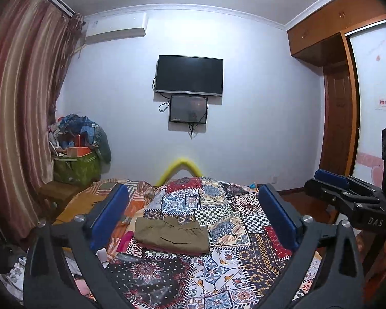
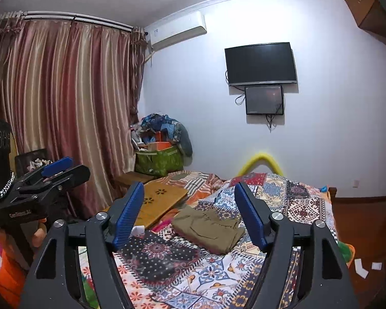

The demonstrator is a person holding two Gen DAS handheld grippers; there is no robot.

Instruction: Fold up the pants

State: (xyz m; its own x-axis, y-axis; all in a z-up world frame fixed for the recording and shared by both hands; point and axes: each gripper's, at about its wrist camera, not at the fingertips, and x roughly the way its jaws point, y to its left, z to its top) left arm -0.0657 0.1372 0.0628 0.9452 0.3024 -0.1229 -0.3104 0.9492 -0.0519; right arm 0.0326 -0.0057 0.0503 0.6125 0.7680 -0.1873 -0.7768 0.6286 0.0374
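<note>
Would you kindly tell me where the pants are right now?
In both wrist views the folded pants lie flat on the patchwork bedspread, mid-bed, ahead of both open grippers and held by neither.

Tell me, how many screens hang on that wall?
2: a large dark screen hangs on the far wall, and a smaller screen sits directly beneath it. None seem hidden.

Patchwork bedspread [image 1: 218,265] lying under the tongs, TV [image 1: 189,74] hanging straight ahead, striped curtain [image 2: 64,97] hanging left, green bag [image 2: 158,161] sitting ahead-left, wardrobe [image 1: 332,25] standing right.
</note>
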